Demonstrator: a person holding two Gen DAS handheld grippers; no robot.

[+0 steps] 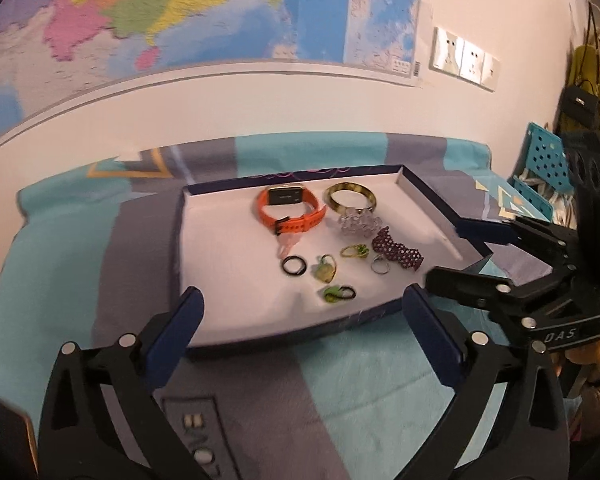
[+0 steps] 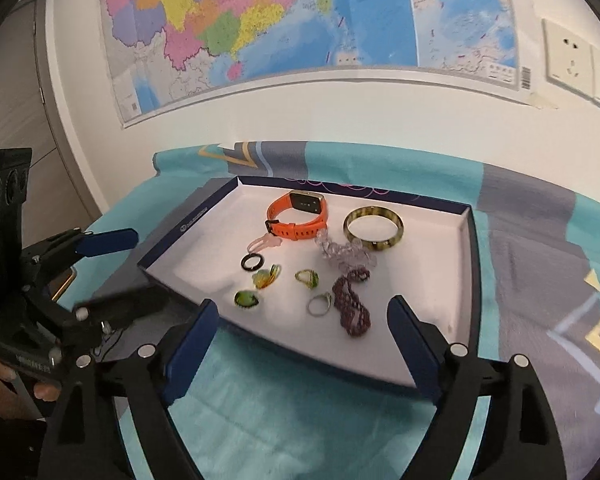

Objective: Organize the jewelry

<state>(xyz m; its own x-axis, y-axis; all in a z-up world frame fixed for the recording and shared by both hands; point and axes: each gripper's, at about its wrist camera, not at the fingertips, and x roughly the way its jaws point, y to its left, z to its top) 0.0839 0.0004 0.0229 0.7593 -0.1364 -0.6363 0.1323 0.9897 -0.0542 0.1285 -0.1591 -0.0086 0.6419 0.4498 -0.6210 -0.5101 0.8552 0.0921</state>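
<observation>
With jewelry lying in the box lid [image 1: 428,196] at frame centre | left gripper [image 1: 304,324] and right gripper [image 2: 304,340] fingers wide, empty | step: choosing a piece | next: reach for the nearest one, perhaps the silver ring [image 2: 319,305].

Tray [image 2: 188,224]: navy rim, white floor. Watch [image 2: 300,216]: orange strap, black face. Bangle [image 2: 374,226]: mottled olive-yellow. Beaded bracelet [image 2: 352,308]: dark maroon. Small ring [image 2: 252,262]: black. Bedcover [image 2: 520,220]: teal and grey blocks. Gripper fingers [image 2: 192,344]: blue pads, black frames.
</observation>
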